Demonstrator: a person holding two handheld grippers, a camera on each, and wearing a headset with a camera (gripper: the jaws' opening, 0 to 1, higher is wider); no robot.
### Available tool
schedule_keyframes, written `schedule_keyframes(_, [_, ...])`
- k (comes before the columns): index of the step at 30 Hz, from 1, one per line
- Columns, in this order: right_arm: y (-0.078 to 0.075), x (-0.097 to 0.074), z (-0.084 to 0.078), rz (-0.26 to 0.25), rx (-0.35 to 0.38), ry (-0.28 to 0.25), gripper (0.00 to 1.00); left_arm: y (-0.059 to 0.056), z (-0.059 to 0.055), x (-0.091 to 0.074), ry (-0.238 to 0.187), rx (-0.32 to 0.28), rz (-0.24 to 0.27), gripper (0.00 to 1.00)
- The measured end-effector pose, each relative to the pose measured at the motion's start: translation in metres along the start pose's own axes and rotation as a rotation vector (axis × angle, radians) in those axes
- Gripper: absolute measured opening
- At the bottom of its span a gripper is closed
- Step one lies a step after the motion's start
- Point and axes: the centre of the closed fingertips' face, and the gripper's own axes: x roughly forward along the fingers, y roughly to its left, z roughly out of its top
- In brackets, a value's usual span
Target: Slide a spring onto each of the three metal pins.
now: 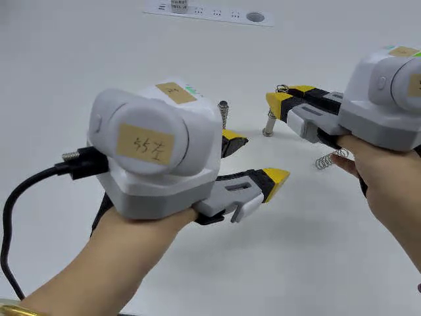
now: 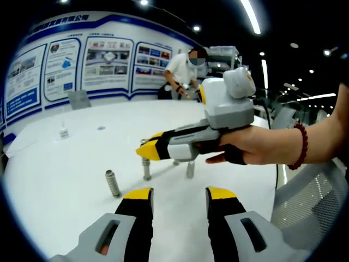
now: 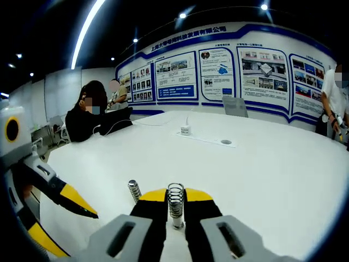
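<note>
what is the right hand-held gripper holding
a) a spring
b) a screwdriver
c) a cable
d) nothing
a: in the right gripper view the right hand-held gripper is shut on a spring, whose coils show between the yellow tips.

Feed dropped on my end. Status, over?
Left gripper open, empty. Right gripper shut on a spring, over a pin. One pin already sprung; spare spring loose on table. Nothing blocking.

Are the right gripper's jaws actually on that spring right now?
Touching. The right gripper view shows the right gripper shut on the spring, with both yellow tips pressed against its coils.
</note>
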Motion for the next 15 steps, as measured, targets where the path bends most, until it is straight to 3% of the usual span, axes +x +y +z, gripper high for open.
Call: schedule_keyframes(15, [-0.001,0.005,-0.019,-0.006,0.002,0.051,0.12,0.0,-0.002,0.0,0.009,0.003,0.0,0.39])
